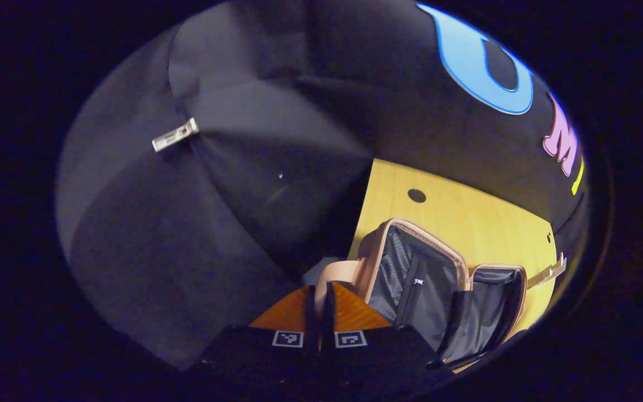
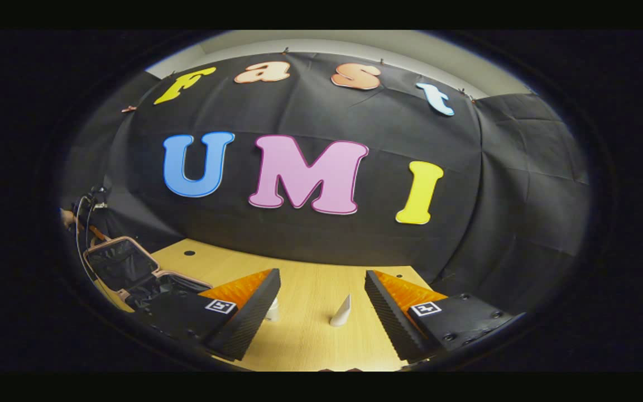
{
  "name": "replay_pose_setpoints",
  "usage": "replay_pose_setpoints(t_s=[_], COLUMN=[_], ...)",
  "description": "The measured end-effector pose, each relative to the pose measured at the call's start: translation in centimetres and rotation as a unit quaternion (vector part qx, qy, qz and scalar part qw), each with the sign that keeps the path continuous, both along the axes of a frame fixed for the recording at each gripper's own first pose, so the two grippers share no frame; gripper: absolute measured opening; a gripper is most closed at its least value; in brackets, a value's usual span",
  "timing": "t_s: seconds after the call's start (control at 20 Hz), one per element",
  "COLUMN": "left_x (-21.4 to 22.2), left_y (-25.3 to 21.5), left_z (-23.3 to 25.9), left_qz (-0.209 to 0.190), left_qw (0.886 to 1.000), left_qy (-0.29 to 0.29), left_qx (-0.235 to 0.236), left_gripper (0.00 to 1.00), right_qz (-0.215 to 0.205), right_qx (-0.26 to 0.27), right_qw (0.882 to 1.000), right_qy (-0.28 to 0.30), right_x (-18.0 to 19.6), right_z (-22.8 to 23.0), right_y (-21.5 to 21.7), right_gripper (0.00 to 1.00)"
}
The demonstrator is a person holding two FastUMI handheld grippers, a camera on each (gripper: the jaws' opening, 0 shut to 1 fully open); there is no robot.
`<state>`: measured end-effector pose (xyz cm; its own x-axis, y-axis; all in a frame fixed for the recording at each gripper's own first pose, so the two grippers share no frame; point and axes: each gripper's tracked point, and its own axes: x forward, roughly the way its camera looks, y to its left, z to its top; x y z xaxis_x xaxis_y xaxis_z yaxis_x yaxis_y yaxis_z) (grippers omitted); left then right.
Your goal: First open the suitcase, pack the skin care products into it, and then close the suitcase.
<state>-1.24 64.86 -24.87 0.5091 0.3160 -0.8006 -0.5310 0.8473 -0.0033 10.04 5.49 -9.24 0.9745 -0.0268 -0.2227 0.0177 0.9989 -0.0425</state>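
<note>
On wooden table (image 2: 310, 335): suitcase (image 1: 427, 285) open, white tube (image 2: 341, 311) unpacked; left gripper (image 1: 320, 312) pinching lid rim, right gripper (image 2: 321, 307) spread.

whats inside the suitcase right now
The open suitcase shows dark lining with a zipper in one half and loose dark fabric in the other. No skin care products are visible inside; the lower part is hidden behind the left gripper.

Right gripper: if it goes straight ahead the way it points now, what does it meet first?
Probably the small white tube on the wooden table: it stands ahead of the open right gripper, slightly off centre. Depth is hard to judge, so the gripper might pass above it toward the black cloth wall.
</note>
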Motion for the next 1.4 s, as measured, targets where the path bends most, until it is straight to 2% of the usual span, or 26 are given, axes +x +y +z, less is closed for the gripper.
replay_pose_setpoints(t_s=[0.2, 0.25, 0.3, 0.4, 0.45, 0.5, 0.55, 0.65, 0.7, 0.8, 0.9, 1.05, 1.15, 1.3, 1.4], left_x=[0.1, -0.1, -0.6, -0.6, -0.7, -0.4, 0.1, 1.6, 2.1, 3.7, 5.2, 6.9, 8.4, 11.8, 13.8], left_y=[1.0, 1.3, 2.5, 2.7, 2.7, 2.8, 3.2, 1.6, 0.2, -5.3, -13.8, -29.3, -38.8, -50.0, -54.6], left_z=[-6.7, -7.1, -6.9, -7.2, -6.5, -5.6, -4.0, -0.1, 2.0, 5.1, 7.1, 7.7, 7.7, 5.9, 4.1], left_qz=[0.017, 0.022, 0.032, 0.028, 0.023, 0.018, 0.016, 0.006, -0.008, -0.053, -0.109, -0.202, -0.255, -0.299, -0.307], left_qw=[0.999, 0.999, 0.999, 0.999, 1.000, 1.000, 0.999, 0.994, 0.990, 0.981, 0.972, 0.953, 0.938, 0.925, 0.925], left_qy=[0.026, 0.025, 0.028, 0.019, 0.010, -0.008, -0.030, -0.089, -0.118, -0.168, -0.201, -0.224, -0.236, -0.232, -0.220], left_qx=[-0.043, -0.041, -0.018, -0.019, -0.011, 0.003, 0.029, 0.060, 0.075, 0.082, 0.061, 0.017, 0.004, -0.036, -0.051], left_gripper=[0.06, 0.06, 0.07, 0.39, 0.41, 0.55, 0.54, 0.73, 0.88, 0.92, 0.92, 0.93, 0.94, 0.96, 0.96], right_qz=[0.007, 0.007, 0.006, 0.005, 0.007, 0.008, 0.009, 0.007, 0.003, -0.004, -0.010, -0.006, -0.009, -0.022, -0.024], right_qx=[-0.016, -0.019, -0.020, -0.016, -0.013, -0.015, -0.017, -0.013, -0.011, -0.003, 0.002, 0.006, 0.006, 0.015, 0.012], right_qw=[1.000, 1.000, 0.999, 0.999, 0.999, 0.999, 0.999, 0.999, 0.999, 0.999, 0.999, 0.998, 0.996, 0.992, 0.990], right_qy=[0.020, 0.023, 0.027, 0.036, 0.037, 0.037, 0.037, 0.040, 0.039, 0.040, 0.046, 0.069, 0.086, 0.125, 0.142], right_x=[0.0, 0.2, 0.3, 0.6, 0.8, 0.9, 1.2, 1.5, 1.6, 1.9, 2.5, 3.2, 3.4, 4.0, 4.7], right_z=[-0.4, -0.5, -0.8, -1.3, -1.5, -1.7, -1.9, -2.5, -2.7, -3.7, -5.1, -8.5, -11.0, -15.8, -19.0], right_y=[2.0, 2.1, 2.3, 2.8, 3.1, 3.2, 3.1, 2.8, 2.4, 1.6, 0.7, -0.9, -2.6, -5.4, -6.7], right_gripper=[0.97, 0.97, 0.97, 0.97, 0.95, 0.97, 0.97, 0.97, 0.97, 0.97, 0.97, 0.95, 0.97, 0.97, 0.97])
